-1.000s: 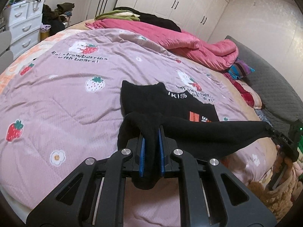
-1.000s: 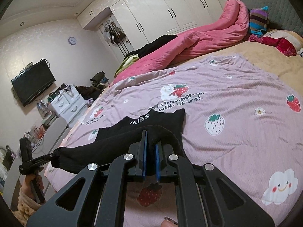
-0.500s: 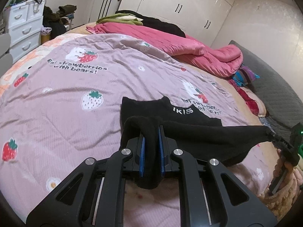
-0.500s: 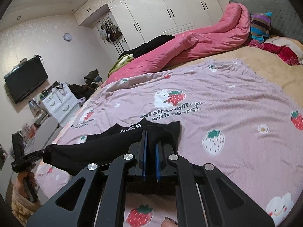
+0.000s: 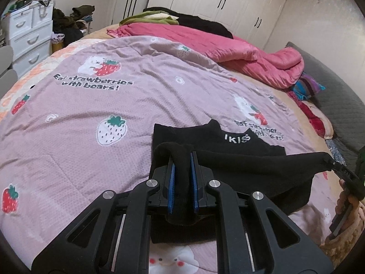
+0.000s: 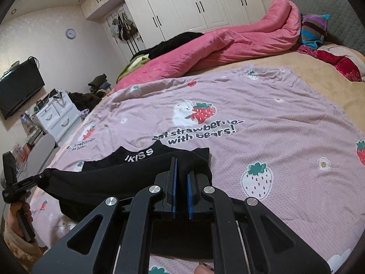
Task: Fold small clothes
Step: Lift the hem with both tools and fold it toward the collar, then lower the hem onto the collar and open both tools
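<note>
Small black garment (image 5: 239, 162), soft matt knit cloth, white printed lettering. Mauve strawberry-print bedspread (image 5: 95, 105): finely textured waffle-like woven cloth, matt, lightly creased. Rumpled pink quilt (image 6: 223, 43): smooth fabric with faint sheen. Left gripper (image 5: 182, 178) and right gripper (image 6: 180, 187): matt black plastic arms, shiny metal screw heads, blue rubbery-looking pads. White wardrobe doors (image 6: 189, 6): glossy.

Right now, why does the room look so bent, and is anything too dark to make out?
Left wrist view: the fisheye lens curves the wardrobe; the black garment shows no folds. Right wrist view: glare on the wardrobe, dark corners, sharp bedspread print.
</note>
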`<state>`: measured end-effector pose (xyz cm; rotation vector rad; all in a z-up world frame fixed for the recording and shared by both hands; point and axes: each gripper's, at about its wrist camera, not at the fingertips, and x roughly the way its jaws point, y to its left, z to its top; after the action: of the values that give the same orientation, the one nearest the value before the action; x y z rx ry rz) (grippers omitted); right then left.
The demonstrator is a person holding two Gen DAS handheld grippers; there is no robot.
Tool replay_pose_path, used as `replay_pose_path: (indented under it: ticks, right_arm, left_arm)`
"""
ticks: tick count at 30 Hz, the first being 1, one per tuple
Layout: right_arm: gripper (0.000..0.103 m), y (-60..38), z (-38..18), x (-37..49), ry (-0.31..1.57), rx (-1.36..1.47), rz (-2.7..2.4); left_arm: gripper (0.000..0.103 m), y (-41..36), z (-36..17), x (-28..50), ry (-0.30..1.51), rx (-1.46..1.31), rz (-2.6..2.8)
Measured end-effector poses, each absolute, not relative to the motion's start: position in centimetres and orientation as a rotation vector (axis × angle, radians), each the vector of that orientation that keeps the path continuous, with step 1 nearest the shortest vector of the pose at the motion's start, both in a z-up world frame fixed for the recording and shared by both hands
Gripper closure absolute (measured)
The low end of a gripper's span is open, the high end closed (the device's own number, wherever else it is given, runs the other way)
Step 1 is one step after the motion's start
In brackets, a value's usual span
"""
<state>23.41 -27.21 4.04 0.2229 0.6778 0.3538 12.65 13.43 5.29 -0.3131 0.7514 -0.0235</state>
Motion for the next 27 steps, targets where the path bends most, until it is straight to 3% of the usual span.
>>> replay_pose_path:
  ticks: [7,9,11,12,14,15,19,22,25,27]
  right_arm:
    - [0.096,-26.4,2.5,25.3,0.726,0.208,0.331]
    - [0.094,-26.3,2.1,25.6,0.743,0.218,0.326]
    - [0.091,-26.2,1.8,25.4,0.745,0.216,0.321]
    - [0.090,-26.1,1.8,25.3,0.741,0.210,0.318]
    - [0.062,-26.0,1.8,24.8,0.727,0.191,0.289]
    - [0.056,-26.2,1.8,24.4,0.716,0.192,0.280]
    - [0.059,-26.6,1.6,23.0,0.704,0.177,0.287]
    - [0.074,-26.2,1.1,21.9,0.718,0.132,0.306]
    - [0.085,-25.5,0.2,21.2,0.744,0.078,0.327]
    - [0.086,-24.8,-0.5,21.3,0.759,0.051,0.334]
  left_arm:
    - [0.094,13.7,3.2,14.4,0.798,-0.307,0.002]
    - [0.086,13.9,3.2,14.4,0.785,-0.310,0.024]
    - [0.070,14.3,3.3,14.1,0.772,-0.331,0.023]
    - [0.069,14.6,3.5,13.7,0.762,-0.338,0.031]
    - [0.069,14.7,3.8,13.1,0.751,-0.333,0.033]
    - [0.068,14.6,3.9,12.8,0.746,-0.334,0.033]
    - [0.067,13.8,4.2,11.3,0.734,-0.321,0.003]
    - [0.068,12.5,3.5,10.3,0.751,-0.300,-0.035]
    - [0.079,10.8,2.1,9.7,0.795,-0.280,-0.077]
    - [0.084,9.7,1.0,9.6,0.836,-0.263,-0.105]
